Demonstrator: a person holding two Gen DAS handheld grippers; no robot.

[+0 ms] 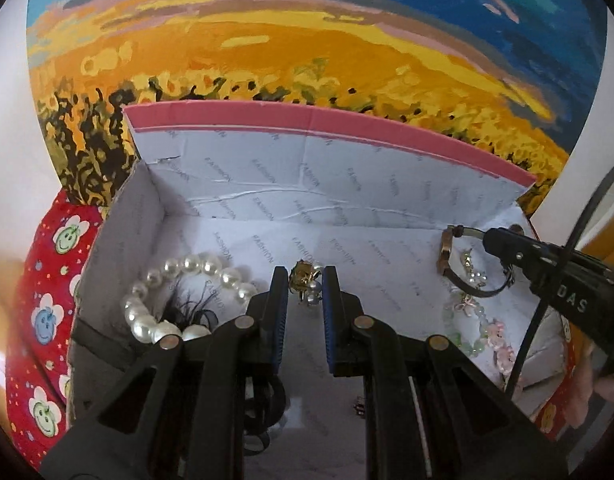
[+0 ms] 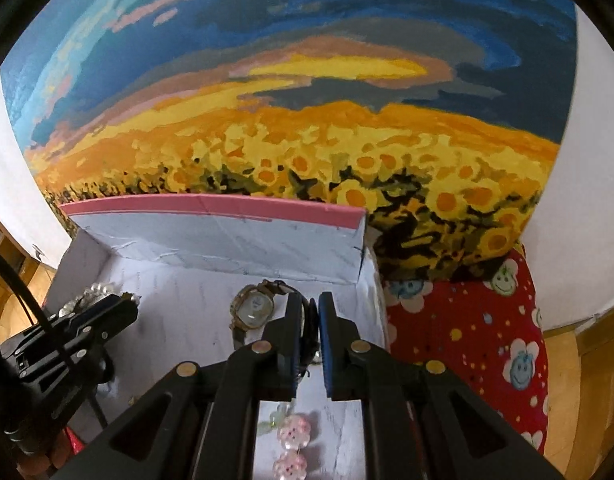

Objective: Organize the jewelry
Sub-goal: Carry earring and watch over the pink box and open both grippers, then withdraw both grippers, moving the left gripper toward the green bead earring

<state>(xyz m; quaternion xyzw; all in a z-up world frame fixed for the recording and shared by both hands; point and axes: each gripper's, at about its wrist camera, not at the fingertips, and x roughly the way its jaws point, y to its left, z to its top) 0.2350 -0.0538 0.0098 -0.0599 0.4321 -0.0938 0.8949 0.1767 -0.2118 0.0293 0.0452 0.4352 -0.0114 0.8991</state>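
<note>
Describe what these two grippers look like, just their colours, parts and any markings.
Both are black plastic. The left gripper and right gripper have blue ribbed pads and round silver pivot pins. The right one carries white lettering and a black cable.

The right tongs [image 2: 311, 320] are pinching the dark strap of a gold-cased wristwatch [image 2: 252, 307], its face lying just left of them inside the open white paper-lined box [image 2: 179, 320]. The left tongs [image 2: 119, 306] are reaching in farther left.

Pink-edged box [image 1: 347, 128] w/ white "FASHION" lining, red smiley-flower cloth [image 2: 467, 320], white pearls [image 1: 187, 268].
</note>
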